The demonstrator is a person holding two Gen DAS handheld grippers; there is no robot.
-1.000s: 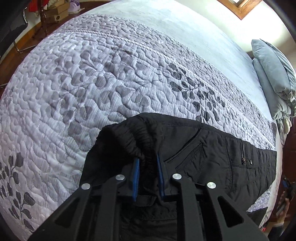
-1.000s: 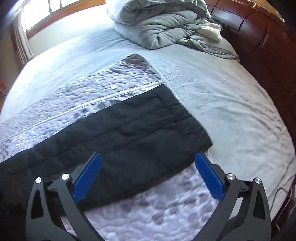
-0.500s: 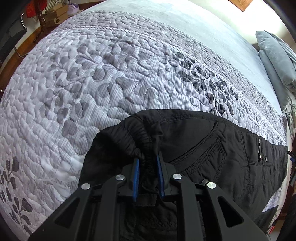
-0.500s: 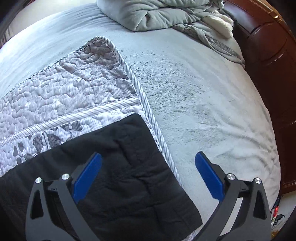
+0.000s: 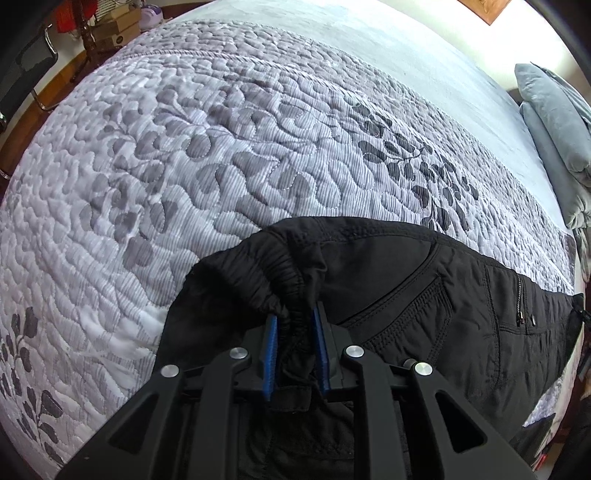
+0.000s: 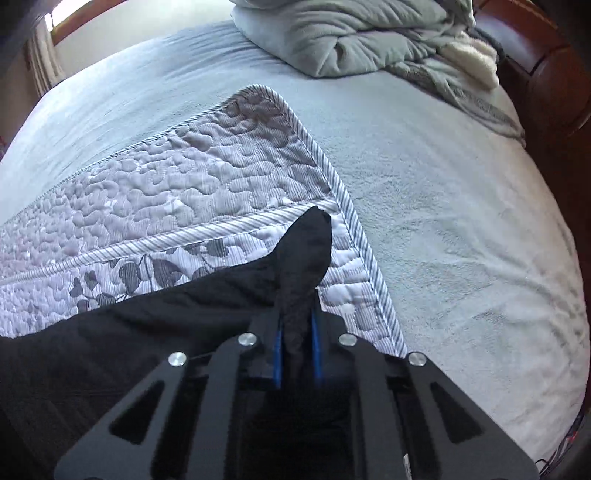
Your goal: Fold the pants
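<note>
I'm seeing one pair of black pants [image 5: 424, 295] lying across the quilt [image 5: 221, 147] on the bed, w/ both ends pinched. My left gripper [image 5: 294, 325] is clamping the gathered elastic waistband [image 5: 273, 291] btwn its blue pads. My right gripper [image 6: 296, 328] is squeezing the leg cuff [image 6: 306, 251], bunched up & sticking out past the pads. No containers anywhere. I'm counting 2 grippers, 1 quilt, and a crumpled grey blanket [image 6: 351, 33] sitting near the wooden headboard [image 6: 546, 74].

Black pants [image 5: 424, 295], grey leaf-patterned quilt [image 5: 221, 147]
</note>
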